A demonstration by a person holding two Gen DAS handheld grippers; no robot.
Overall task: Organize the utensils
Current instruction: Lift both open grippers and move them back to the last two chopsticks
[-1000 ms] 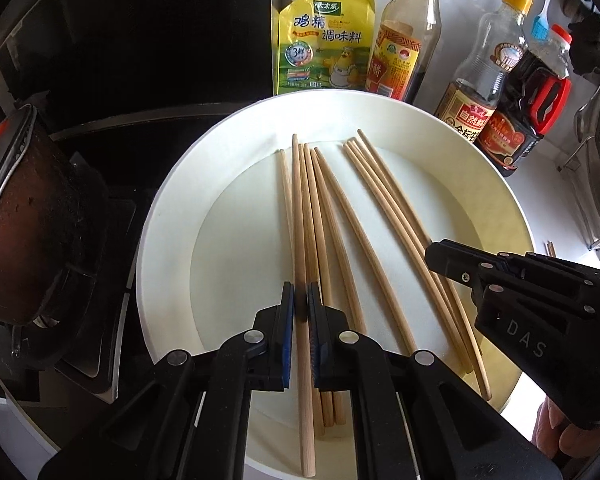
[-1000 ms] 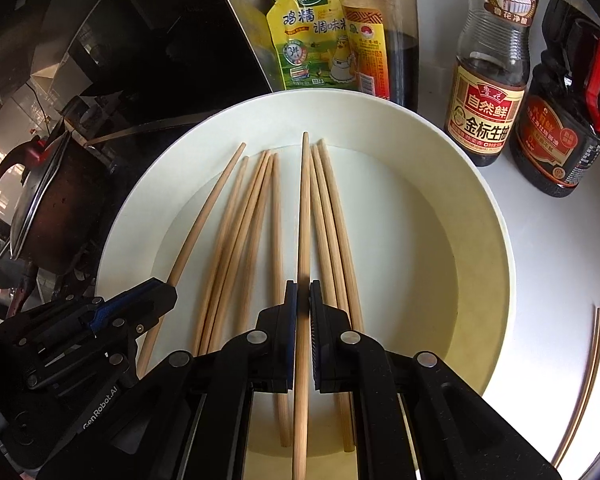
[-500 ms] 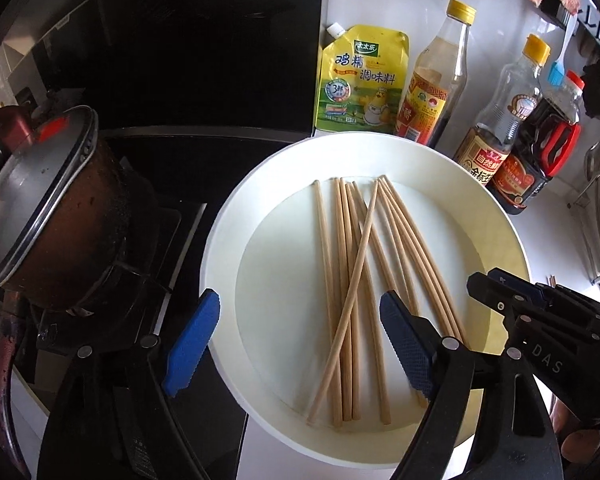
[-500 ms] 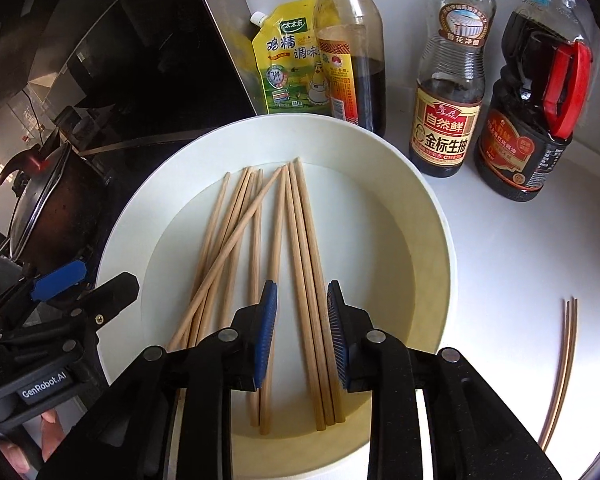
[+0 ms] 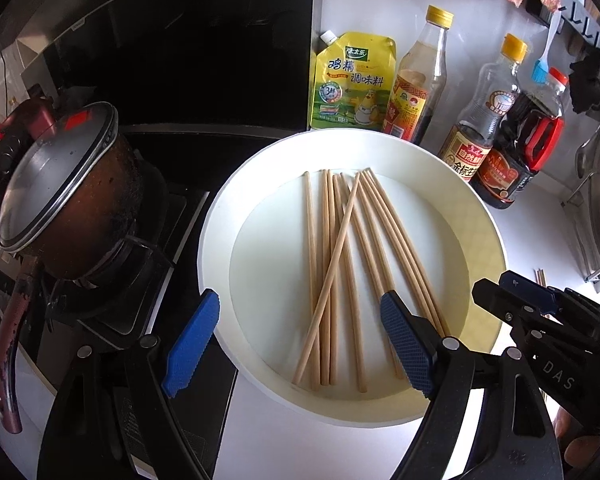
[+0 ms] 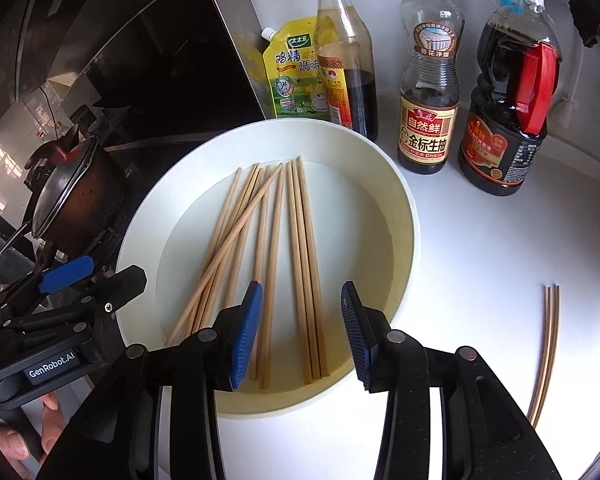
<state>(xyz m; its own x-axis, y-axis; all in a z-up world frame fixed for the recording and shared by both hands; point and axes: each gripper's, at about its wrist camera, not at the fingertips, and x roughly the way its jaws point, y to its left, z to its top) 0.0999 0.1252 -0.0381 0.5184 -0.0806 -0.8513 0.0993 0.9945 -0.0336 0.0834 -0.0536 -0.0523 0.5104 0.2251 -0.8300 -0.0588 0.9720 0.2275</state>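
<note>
Both of your tongs are empty and spread apart: the left tongs (image 5: pixel 300 344) hang over the near rim of the white bowl (image 5: pixel 228 216) with the jaws very wide, and the right tongs (image 6: pixel 302 336) sit over the same near rim with a narrower gap between the blue pads (image 6: pixel 246 332). The chopsticks (image 5: pixel 340 264) all lie inside the bowl, on its flat bottom, running roughly front to back. They are gathered but not tidy, as I read it: one chopstick lies slantwise across the left-hand bunch, while three on the right lie close together and parallel. A further few chopsticks (image 6: pixel 546 344) rest on the white bench (image 6: pixel 480 264) to the right of the bowl, well apart from it, so those still have to be brought in or dealt with. The sauce bottles (image 6: pixel 428 92) and the yellow seasoning pouch (image 6: pixel 290 72) stand behind the bowl, and the lidded pot (image 5: pixel 64 184) is on the stove to the left. I would judge the task partly done: straighten the crossed stick, then collect the strays.
</note>
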